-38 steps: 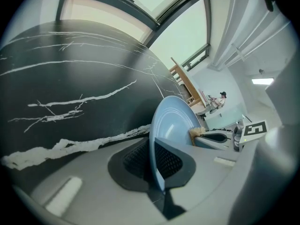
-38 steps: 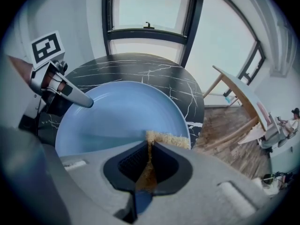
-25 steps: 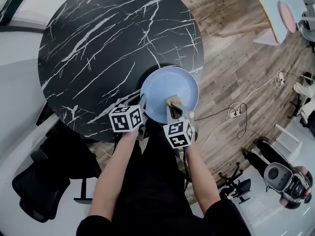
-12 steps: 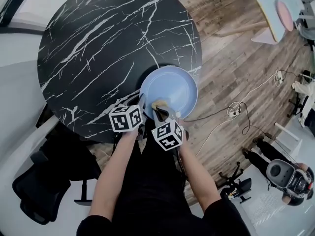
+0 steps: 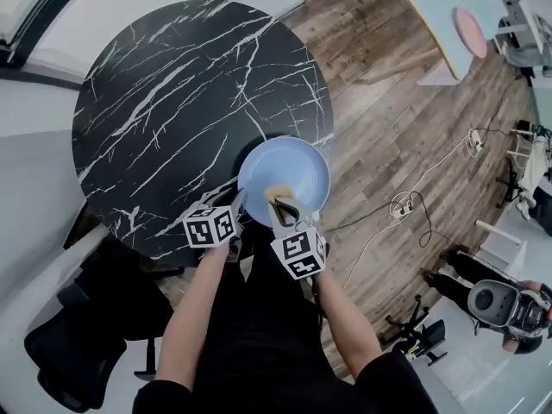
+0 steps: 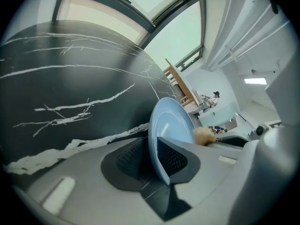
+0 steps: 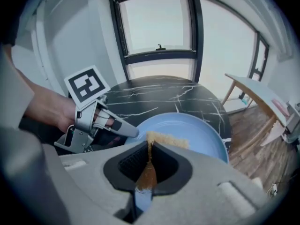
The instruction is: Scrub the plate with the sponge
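A light blue plate (image 5: 289, 172) lies at the near edge of the round black marble table (image 5: 172, 102). My left gripper (image 5: 236, 202) is at the plate's near left rim. Its jaws have just been opening, and in the left gripper view (image 6: 152, 156) the plate (image 6: 171, 125) rim stands between the pads with a gap on the left side. My right gripper (image 5: 280, 203) is shut on a tan sponge (image 5: 277, 195) over the plate's near part. In the right gripper view (image 7: 149, 161) the sponge (image 7: 166, 138) sticks out above the plate (image 7: 201, 137), with the left gripper (image 7: 131, 132) beside it.
A black office chair (image 5: 78, 352) stands at the lower left, close to the table. Cables (image 5: 405, 205) lie on the wooden floor to the right. A pale table (image 5: 440, 15) is at the far right, and a window (image 7: 159, 22) rises behind the marble table (image 7: 159, 95).
My right gripper has drawn the sponge back from the plate's middle to its near part and has risen. The left gripper has stayed at the plate's near left rim.
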